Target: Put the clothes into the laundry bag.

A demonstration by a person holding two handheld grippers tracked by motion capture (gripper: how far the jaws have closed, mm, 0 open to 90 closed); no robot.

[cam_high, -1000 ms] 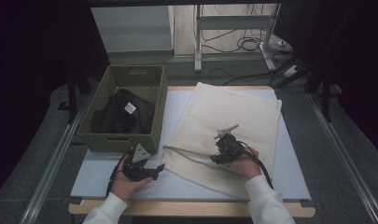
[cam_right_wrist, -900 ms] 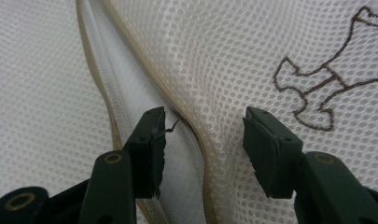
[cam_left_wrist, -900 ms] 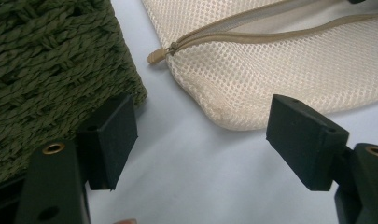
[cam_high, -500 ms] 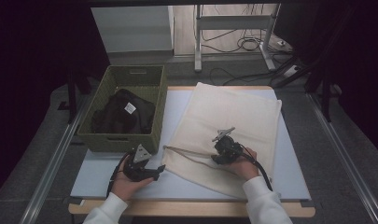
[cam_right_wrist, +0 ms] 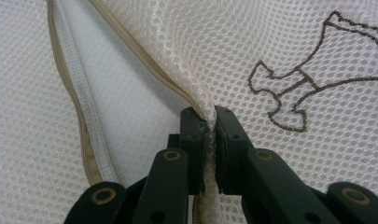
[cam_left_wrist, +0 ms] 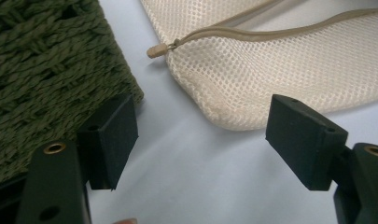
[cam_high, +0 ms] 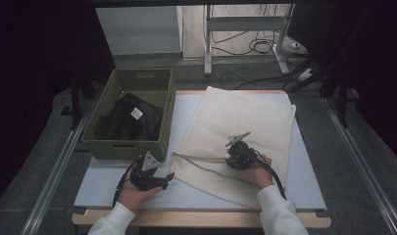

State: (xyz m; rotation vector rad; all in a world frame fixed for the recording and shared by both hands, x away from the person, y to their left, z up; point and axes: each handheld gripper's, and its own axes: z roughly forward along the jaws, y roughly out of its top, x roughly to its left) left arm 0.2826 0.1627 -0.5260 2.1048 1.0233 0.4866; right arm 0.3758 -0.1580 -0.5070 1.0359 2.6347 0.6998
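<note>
cream mesh bag pinched at its zip edge

the large cream mesh laundry bag (cam_high: 240, 132) lies flat across the middle and right of the pale blue-white surface (cam_high: 304, 181), reaching from the far edge down toward the near edge. its fabric is a fine honeycomb net, soft and slightly wrinkled, edged with a tan zip tape (cam_right_wrist: 79, 121) that runs along the open mouth; a small tan zip pull (cam_left_wrist: 158, 49) sticks out at the bag's near left corner. a brown stitched outline figure (cam_right_wrist: 308, 88) is embroidered on the mesh.

the right hand-held gripper (cam_right_wrist: 210, 121) has just been closing, and its black jaws are now clenched on a raised fold of the mesh beside the zip edge, the net bunched between the pads. the left hand-held gripper (cam_left_wrist: 200, 140) rests on the near left part of the surface with its blocky matt black jaws wide apart and nothing between them, near the bag's corner and not touching it.

a rectangular olive-green woven basket (cam_high: 132, 147) of thick twisted cord stands at the left edge, holding a crumpled black garment with a white label (cam_high: 130, 120).

the surface has a light wooden rim. beyond it are grey carpet, a metal desk frame (cam_high: 245, 39), loose cables and dark curtains.
</note>
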